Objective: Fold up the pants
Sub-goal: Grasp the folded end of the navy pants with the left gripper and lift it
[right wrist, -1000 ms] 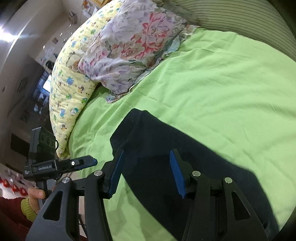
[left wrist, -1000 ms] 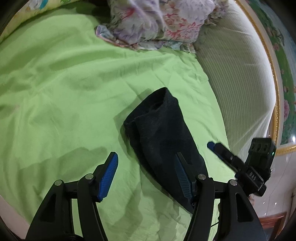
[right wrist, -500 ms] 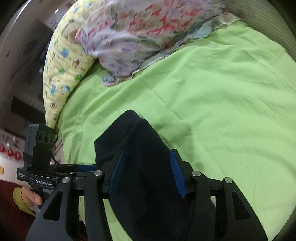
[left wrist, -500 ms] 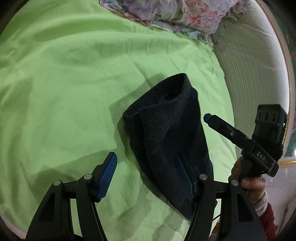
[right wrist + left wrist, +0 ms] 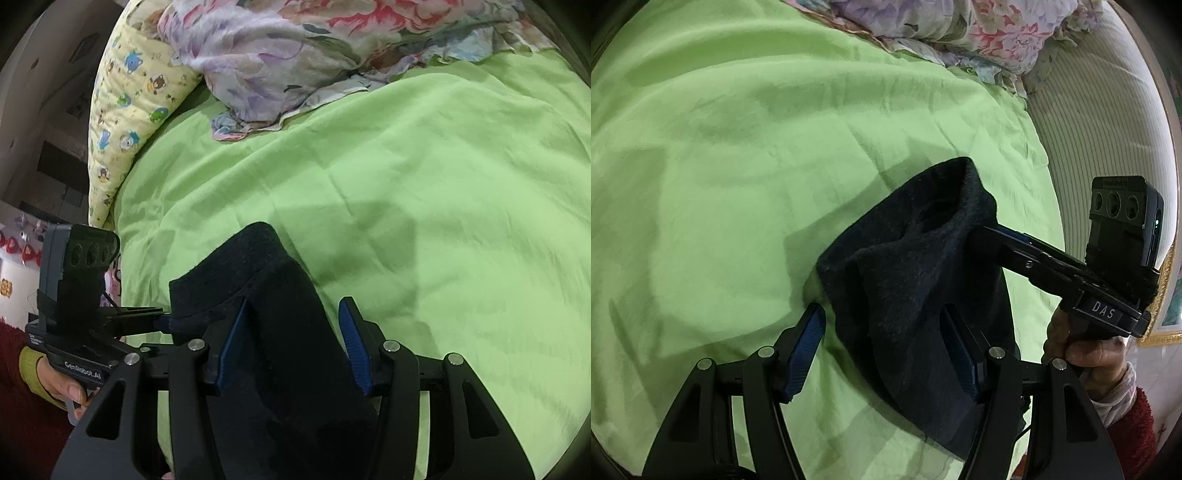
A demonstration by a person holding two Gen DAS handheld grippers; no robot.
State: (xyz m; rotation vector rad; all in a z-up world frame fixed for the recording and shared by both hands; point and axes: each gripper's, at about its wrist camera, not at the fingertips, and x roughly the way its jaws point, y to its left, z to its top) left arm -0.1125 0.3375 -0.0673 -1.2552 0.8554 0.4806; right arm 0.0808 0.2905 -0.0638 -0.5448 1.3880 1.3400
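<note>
The black pants (image 5: 916, 280) lie bunched in a narrow folded strip on the green bedsheet (image 5: 738, 166). My left gripper (image 5: 886, 343) is open, its blue pads astride the near end of the strip. My right gripper (image 5: 291, 339) is open too, with the pants (image 5: 280, 325) between its fingers. In the left wrist view the right gripper's tips are hidden behind the cloth's right edge. In the right wrist view the left gripper's fingers (image 5: 147, 314) reach the cloth's left edge.
A floral pillow (image 5: 295, 55) and a yellow cartoon-print pillow (image 5: 125, 110) lie at the head of the bed. A striped cream headboard (image 5: 1100, 140) curves along the right. The green sheet (image 5: 443, 203) stretches wide around the pants.
Both grippers have moved in on the pants from either side. The cloth has bunched up narrower and taller between them. Both stay open.
</note>
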